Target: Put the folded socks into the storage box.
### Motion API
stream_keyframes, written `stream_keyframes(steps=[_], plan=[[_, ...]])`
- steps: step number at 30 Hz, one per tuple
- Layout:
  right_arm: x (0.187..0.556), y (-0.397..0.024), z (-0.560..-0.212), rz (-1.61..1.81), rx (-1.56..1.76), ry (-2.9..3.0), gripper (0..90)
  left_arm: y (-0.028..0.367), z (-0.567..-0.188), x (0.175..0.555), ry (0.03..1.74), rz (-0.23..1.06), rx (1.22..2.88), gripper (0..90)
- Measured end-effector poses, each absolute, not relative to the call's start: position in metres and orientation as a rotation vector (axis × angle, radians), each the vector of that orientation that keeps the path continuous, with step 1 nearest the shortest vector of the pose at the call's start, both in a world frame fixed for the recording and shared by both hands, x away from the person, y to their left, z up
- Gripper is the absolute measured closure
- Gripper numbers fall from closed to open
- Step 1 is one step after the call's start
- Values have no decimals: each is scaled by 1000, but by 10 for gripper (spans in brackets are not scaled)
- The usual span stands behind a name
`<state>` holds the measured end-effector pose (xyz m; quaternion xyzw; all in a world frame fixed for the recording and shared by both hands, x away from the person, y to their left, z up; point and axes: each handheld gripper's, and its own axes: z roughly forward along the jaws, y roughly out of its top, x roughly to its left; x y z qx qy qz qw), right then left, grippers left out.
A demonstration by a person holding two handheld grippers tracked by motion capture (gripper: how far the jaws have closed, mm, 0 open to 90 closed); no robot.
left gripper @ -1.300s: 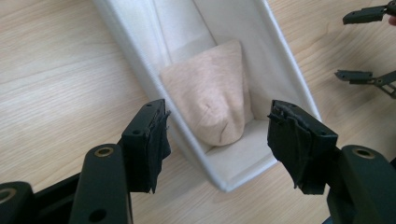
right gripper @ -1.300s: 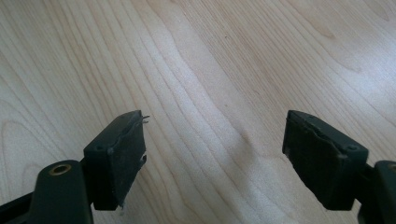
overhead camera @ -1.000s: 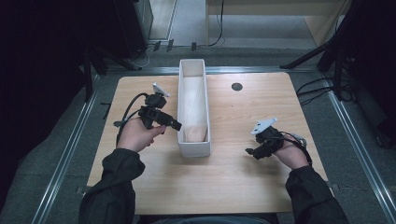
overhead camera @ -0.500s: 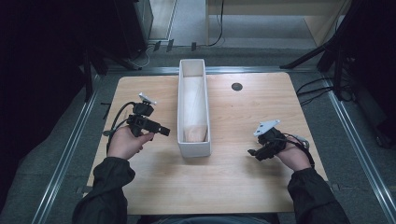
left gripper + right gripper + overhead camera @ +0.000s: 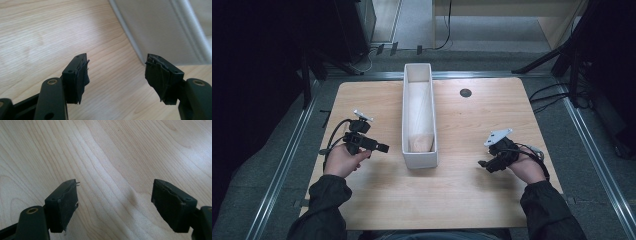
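the long narrow white plastic bin (image 5: pixel 418 120) lies along the middle of the pale wooden table (image 5: pixel 472 195), a pale lump at its near end. the left gripper (image 5: pixel 382 148) sits at its 9 o'clock, released and empty, jaws toward it; the right gripper (image 5: pixel 482 163), at 3 o'clock, is also released.

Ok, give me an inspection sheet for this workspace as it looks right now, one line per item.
Surface: light wooden table, with a small dark round spot near its far right.
Job's things: long white bin at centre, a pale soft-looking item inside its near end.
Clutter: nothing seen.
Grippers: left gripper open, beside the bin wall; right gripper open over bare wood; both hold nothing.
Cables: black cable loops from the left gripper; more cables lie on the floor, right.
Surroundings: grey floor, metal rails, dark stands.
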<state>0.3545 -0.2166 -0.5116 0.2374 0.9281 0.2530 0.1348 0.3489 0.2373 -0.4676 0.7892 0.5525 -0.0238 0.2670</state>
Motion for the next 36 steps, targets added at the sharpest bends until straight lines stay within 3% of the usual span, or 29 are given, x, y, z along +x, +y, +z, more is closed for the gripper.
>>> stream_keyframes(steps=[36], plan=[[357,-212,-511,740,667,2699,213,292,-498,328,1562,16,2053,346]])
